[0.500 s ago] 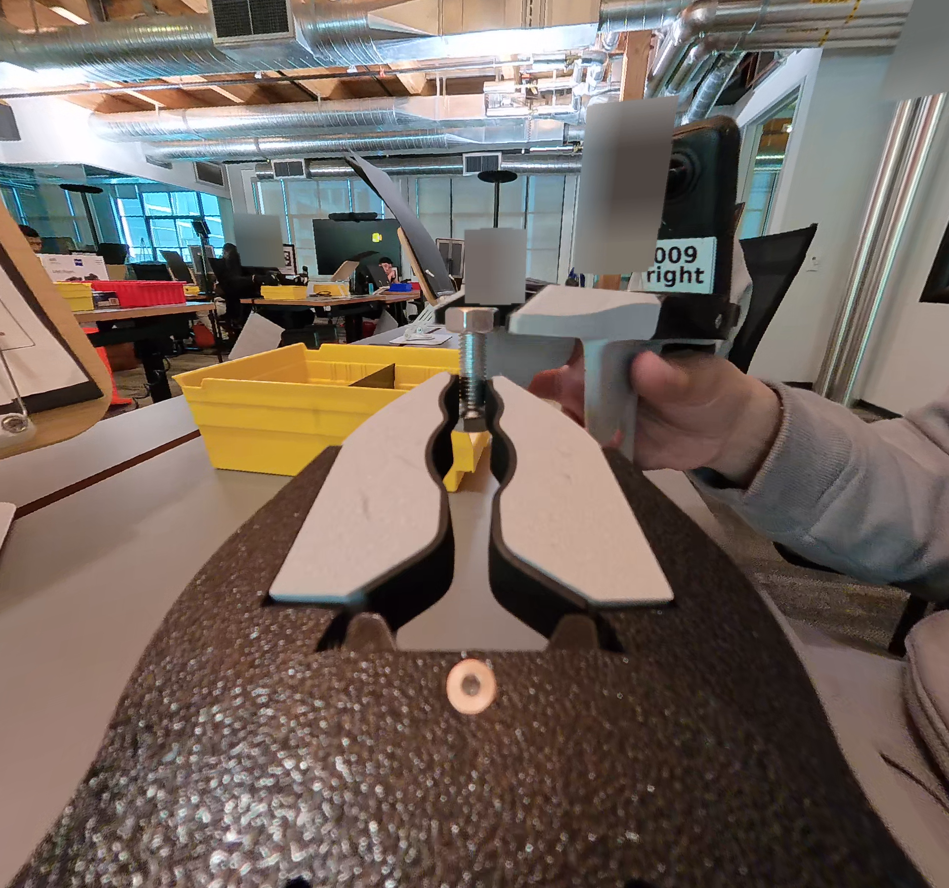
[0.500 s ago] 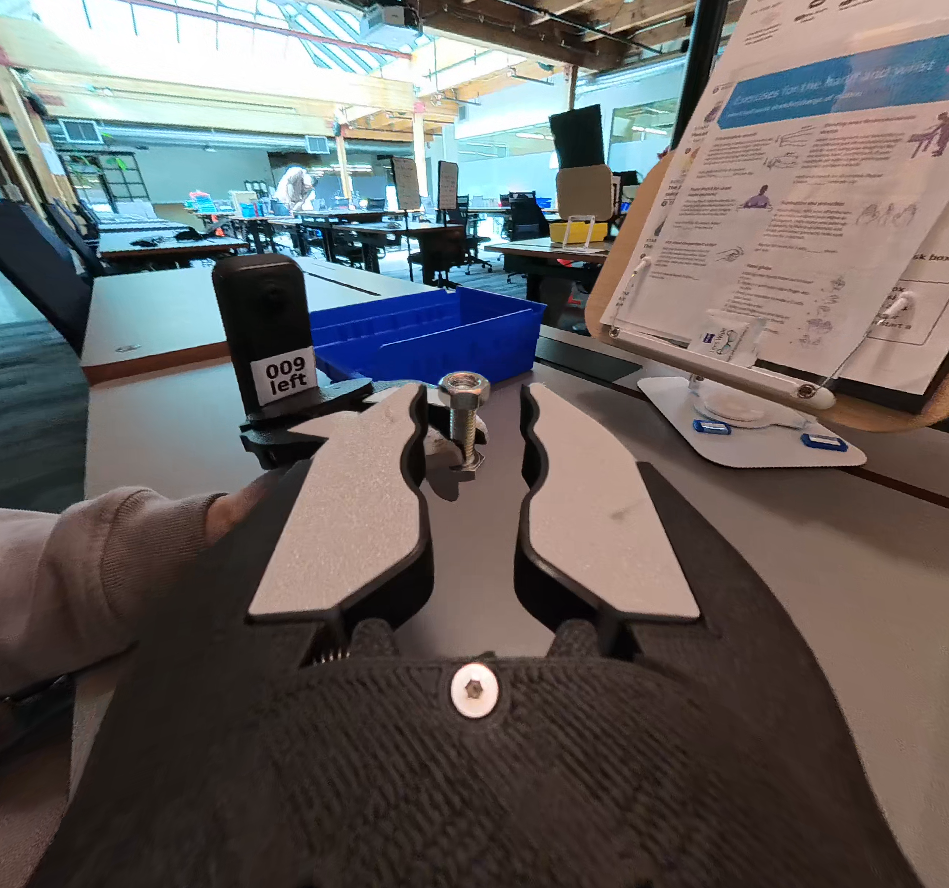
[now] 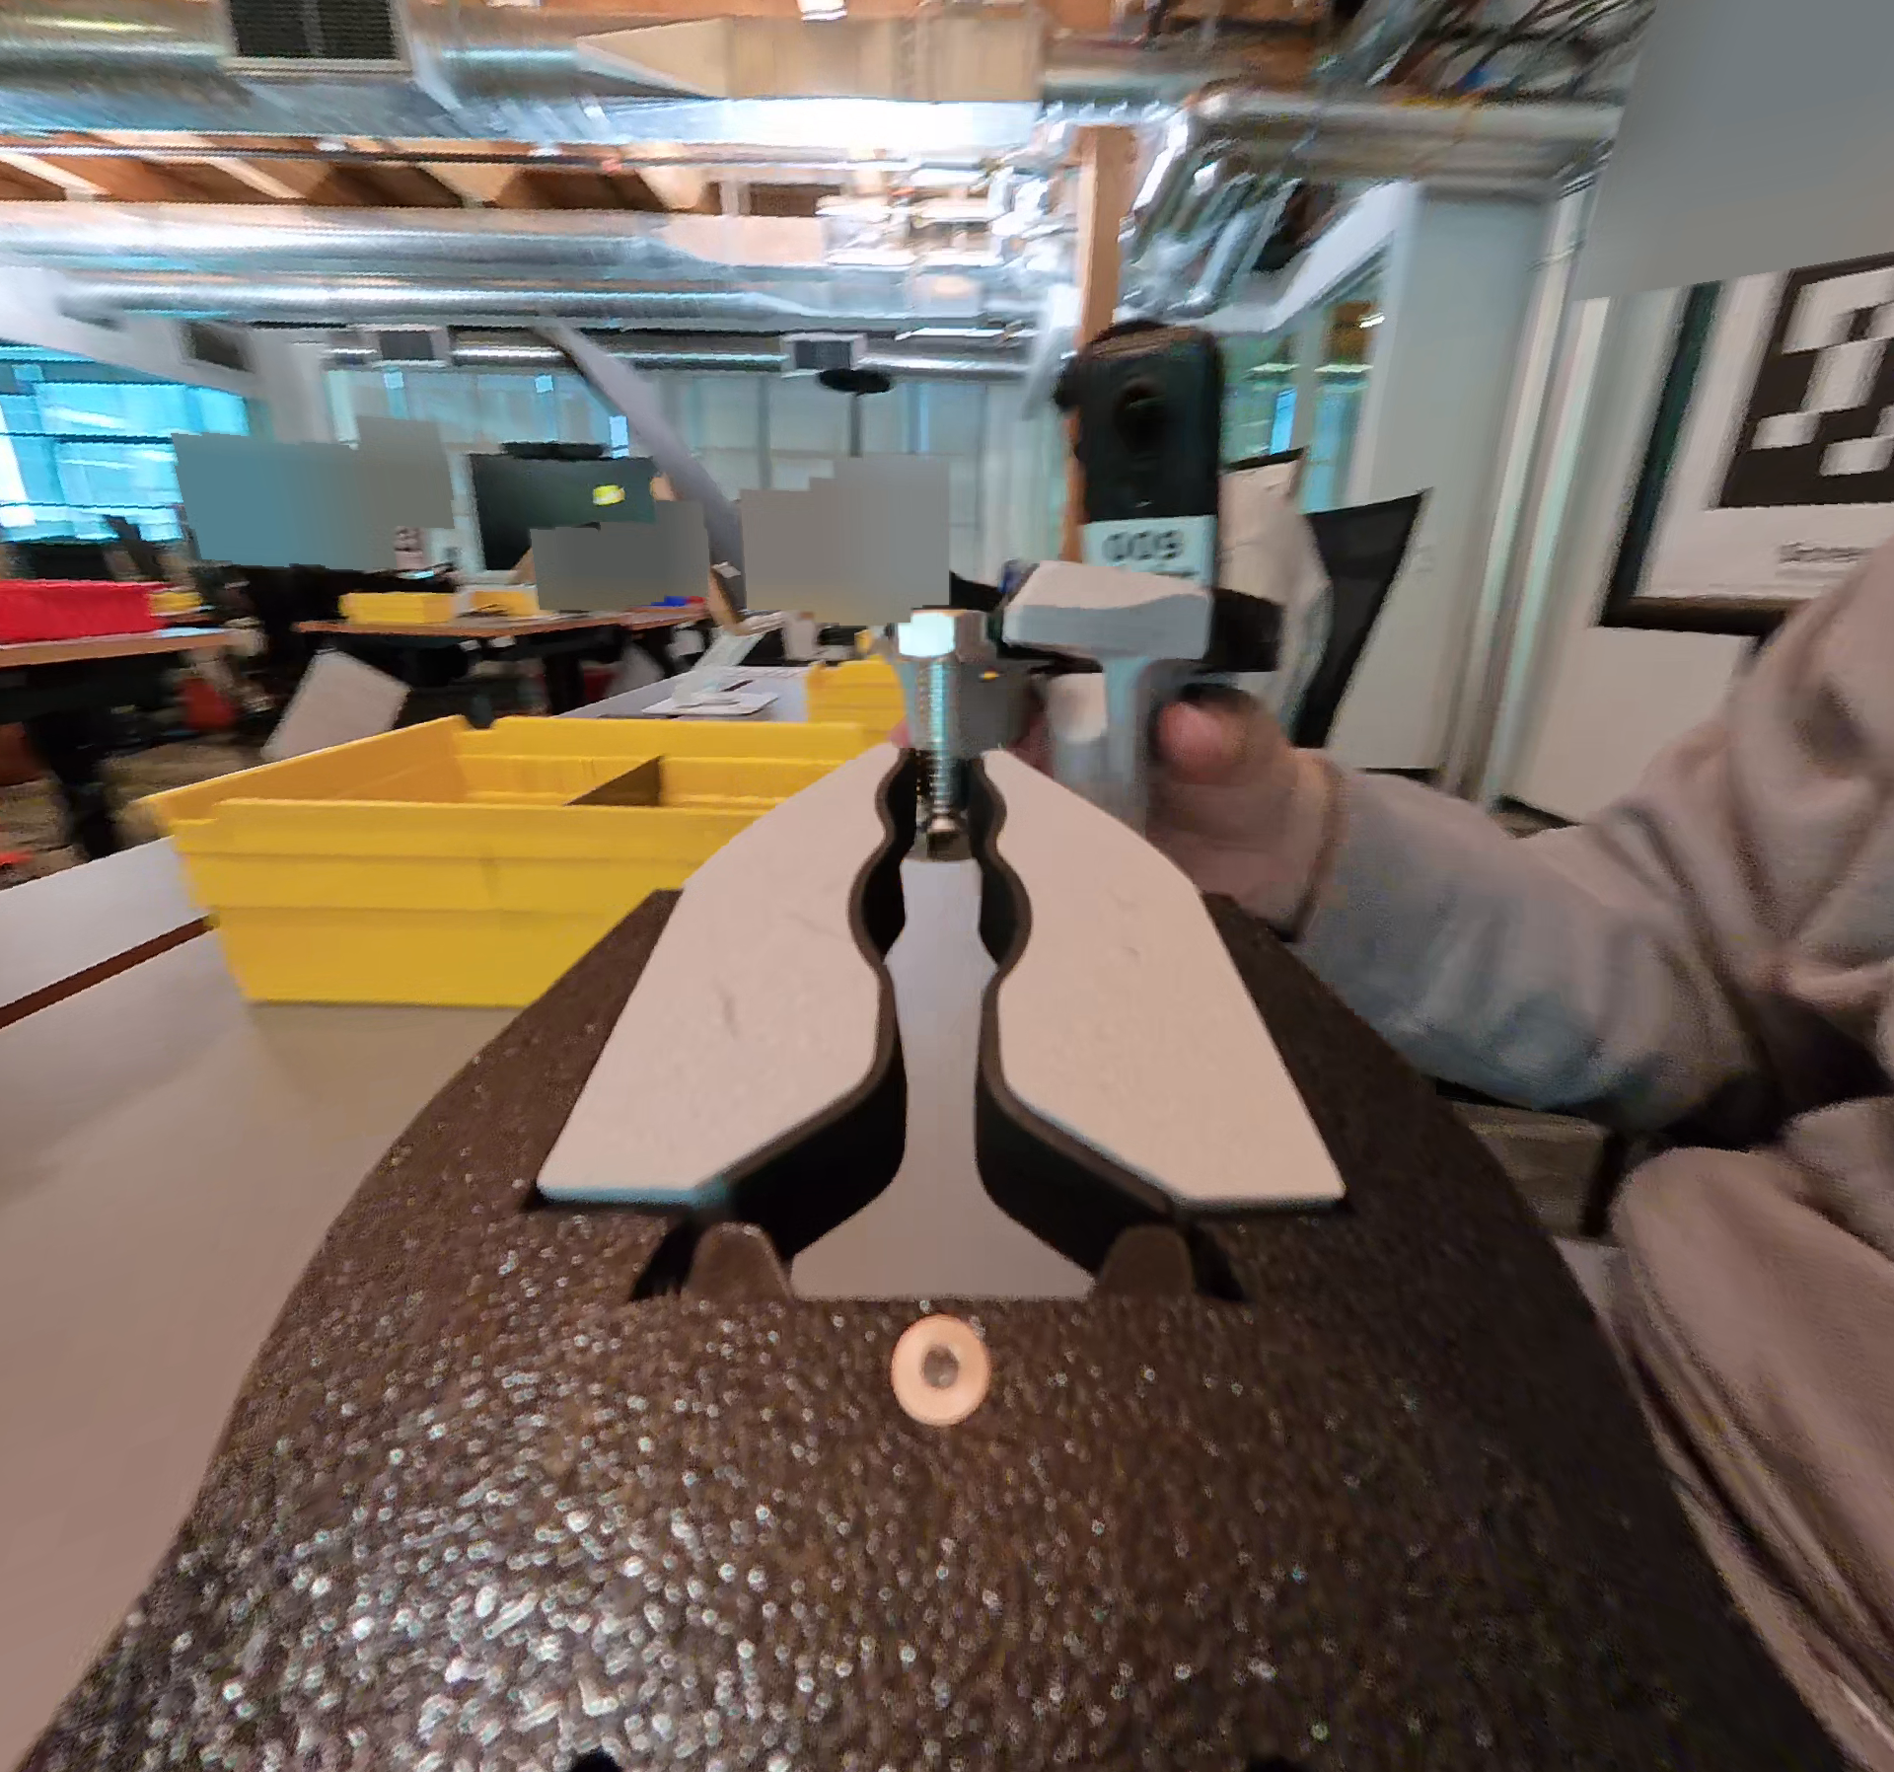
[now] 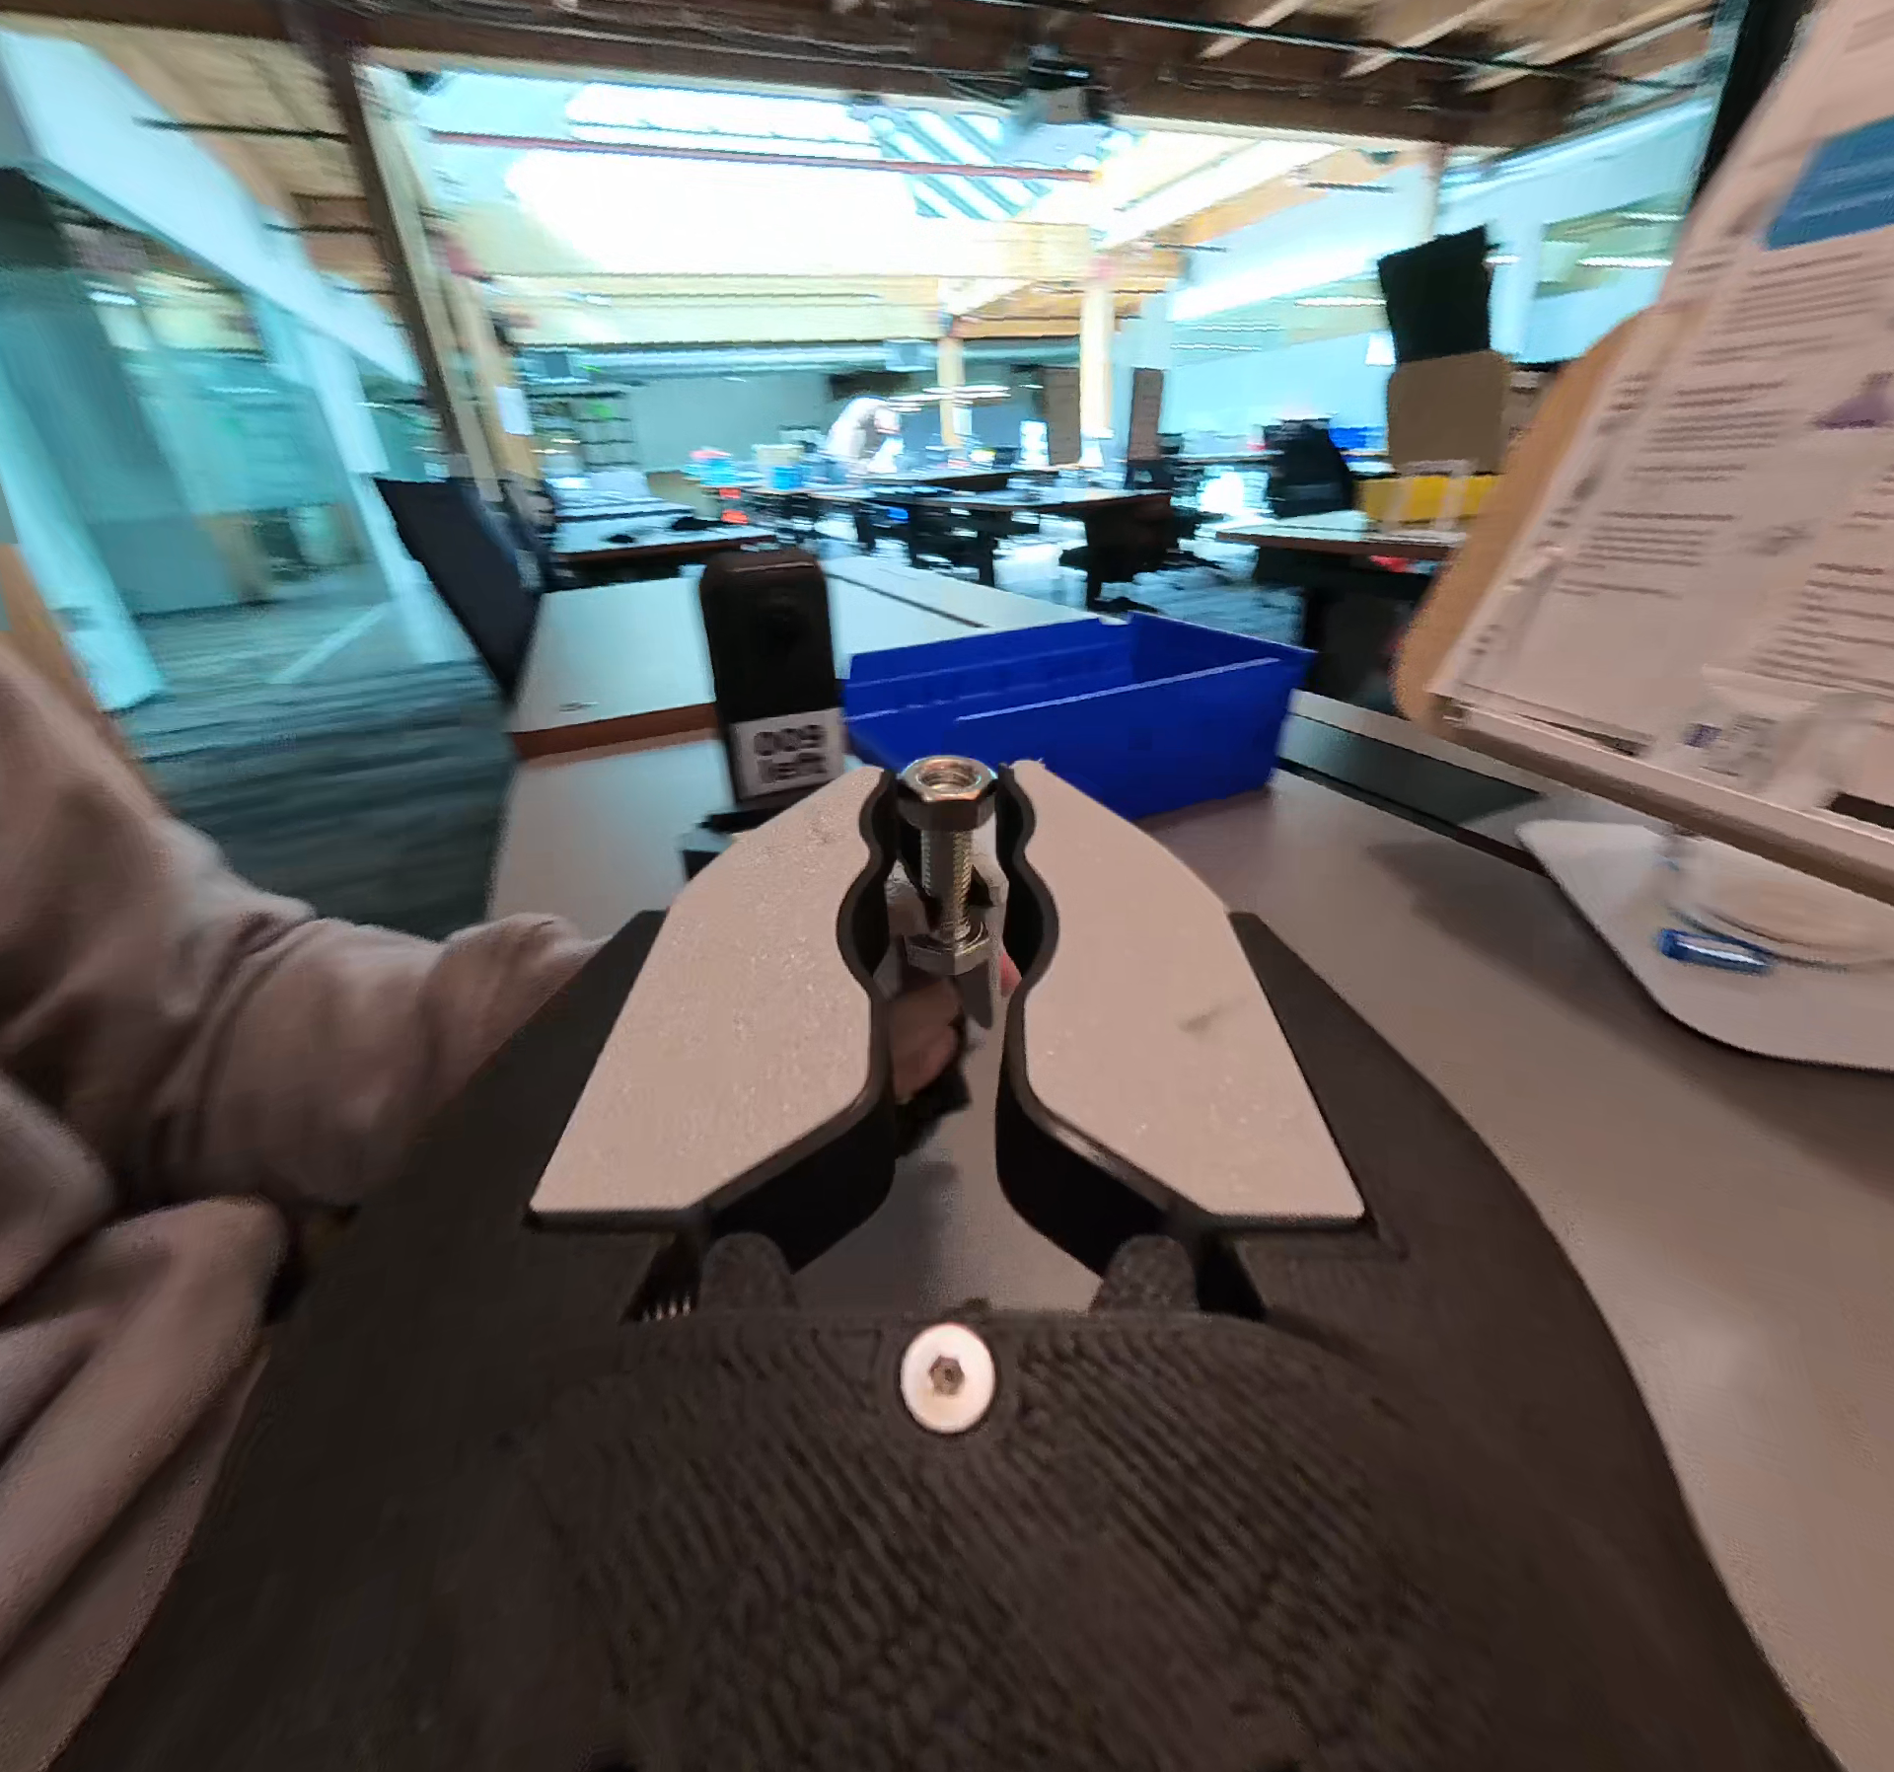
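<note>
A steel bolt [image 3: 938, 698] stands upright with its hex head on top. My left gripper [image 3: 941, 780] is shut on the lower part of its threaded shank. In the right wrist view the bolt [image 4: 948, 872] rises between my right gripper's fingers, with a nut [image 4: 948, 949] low on the shank. My right gripper [image 4: 945, 790] is shut on the hex head, with both fingertips against its sides. It also shows in the left wrist view [image 3: 1102, 611], just behind and to the right of the head. Both grippers are held above the grey table [image 3: 154, 1159].
A yellow divided bin [image 3: 461, 862] stands on the table to the left. A blue bin [image 4: 1107, 708] stands beyond the bolt. A document stand with printed sheets [image 4: 1691, 544] on a white base [image 4: 1742, 954] is at the right. A person's grey sleeve [image 3: 1537, 903] reaches in. Both grippers' tips are close together, under 4 cm apart.
My right gripper's fingers stood open on either side of the bolt head and have now closed on it. The left gripper keeps its hold on the shank. Both views are blurred by motion.
</note>
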{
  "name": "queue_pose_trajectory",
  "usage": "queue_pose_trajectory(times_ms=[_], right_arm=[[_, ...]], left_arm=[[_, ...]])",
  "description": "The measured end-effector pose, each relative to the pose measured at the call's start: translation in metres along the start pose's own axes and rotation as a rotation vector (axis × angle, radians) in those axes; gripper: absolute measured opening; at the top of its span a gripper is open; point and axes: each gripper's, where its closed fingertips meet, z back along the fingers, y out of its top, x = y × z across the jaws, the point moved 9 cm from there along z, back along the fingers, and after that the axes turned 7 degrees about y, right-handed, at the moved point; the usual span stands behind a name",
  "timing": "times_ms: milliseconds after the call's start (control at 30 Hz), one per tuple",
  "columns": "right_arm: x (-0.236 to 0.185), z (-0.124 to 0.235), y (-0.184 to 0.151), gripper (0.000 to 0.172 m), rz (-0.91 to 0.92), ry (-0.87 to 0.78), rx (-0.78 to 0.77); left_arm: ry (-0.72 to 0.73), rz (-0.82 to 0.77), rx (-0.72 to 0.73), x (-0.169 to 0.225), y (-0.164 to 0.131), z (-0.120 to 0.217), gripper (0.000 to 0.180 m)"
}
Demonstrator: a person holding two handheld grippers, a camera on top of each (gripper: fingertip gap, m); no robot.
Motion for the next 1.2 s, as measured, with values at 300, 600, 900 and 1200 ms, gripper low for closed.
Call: queue_pose_trajectory(times_ms=[300, 600, 900, 1200], right_arm=[[-0.004, 0.009, 0.001, 0.018, -0.038, 0.215, 0.036], [0.004, 0.007, 0.001, 0.039, 0.044, -0.071, -0.027], [-0.008, -0.014, -0.004, 0.027, 0.082, -0.233, -0.058], [-0.007, -0.007, 0.001, 0.018, 0.07, -0.036, -0.064]], left_arm=[[-0.188, 0.073, 0.018, 0.009, -0.001, -0.005, 0.008], [0.045, 0.024, 0.043, -0.005, 0.002, 0.005, 0.008], [0.095, -0.052, -0.023, -0.002, -0.001, 0.001, 0.008], [-0.032, -0.002, 0.001, 0.002, 0.0, 0.0, 0.008]])
